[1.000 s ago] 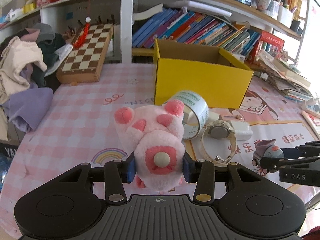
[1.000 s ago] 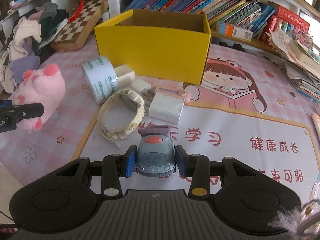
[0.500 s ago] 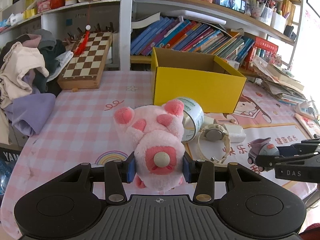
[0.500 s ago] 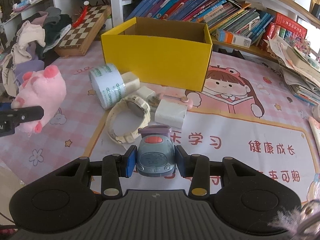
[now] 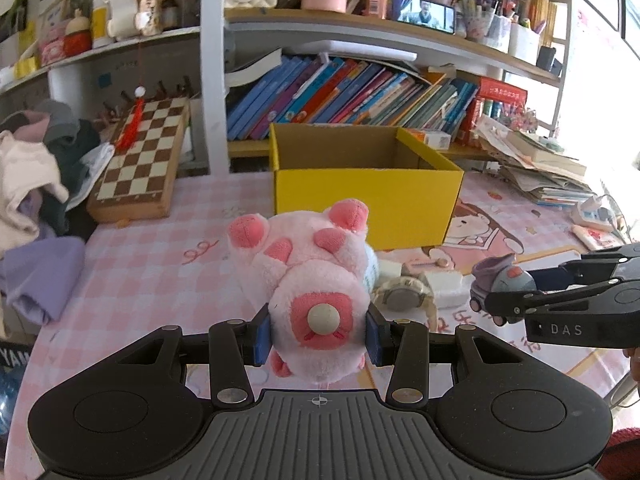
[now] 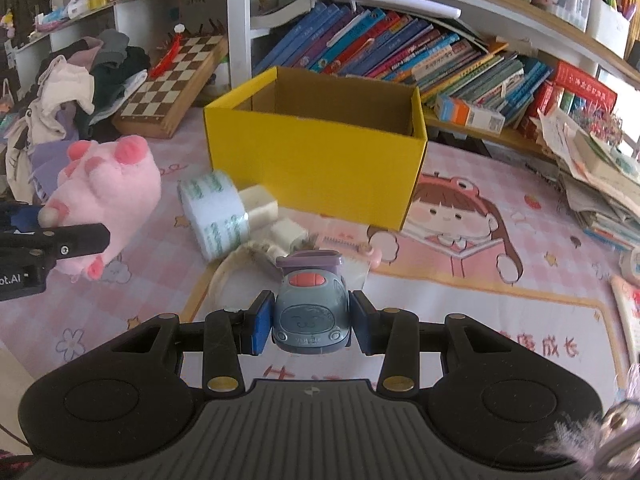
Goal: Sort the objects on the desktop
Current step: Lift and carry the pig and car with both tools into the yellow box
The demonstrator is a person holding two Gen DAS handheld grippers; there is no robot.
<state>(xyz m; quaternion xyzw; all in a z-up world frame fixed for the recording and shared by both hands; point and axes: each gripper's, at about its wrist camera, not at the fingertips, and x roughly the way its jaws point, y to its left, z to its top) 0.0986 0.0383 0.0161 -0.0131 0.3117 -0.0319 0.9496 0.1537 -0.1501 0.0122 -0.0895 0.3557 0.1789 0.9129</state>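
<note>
The pink plush (image 5: 316, 280) hides most of the blurred tape roll (image 6: 216, 212).

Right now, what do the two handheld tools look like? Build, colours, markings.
Both match: a black ribbed plastic body with two round recessed discs, black finger arms with brass-coloured rivets, and blue pads. The left tool seen from the right wrist view has white lettering ending "ot.AI" on its side. The right tool seen from the left wrist view reads "DAS". No cables visible.

Seeing open top of yellow box (image 6: 316, 152) ahead, interior looking bare, nothing hanging over it. Tape roll (image 6: 214, 212), watch (image 5: 404, 300), white blocks (image 6: 260, 202) crowding tabletop (image 6: 460, 300) just near box's front wall. Chessboard (image 5: 144, 160) standing far left.
</note>
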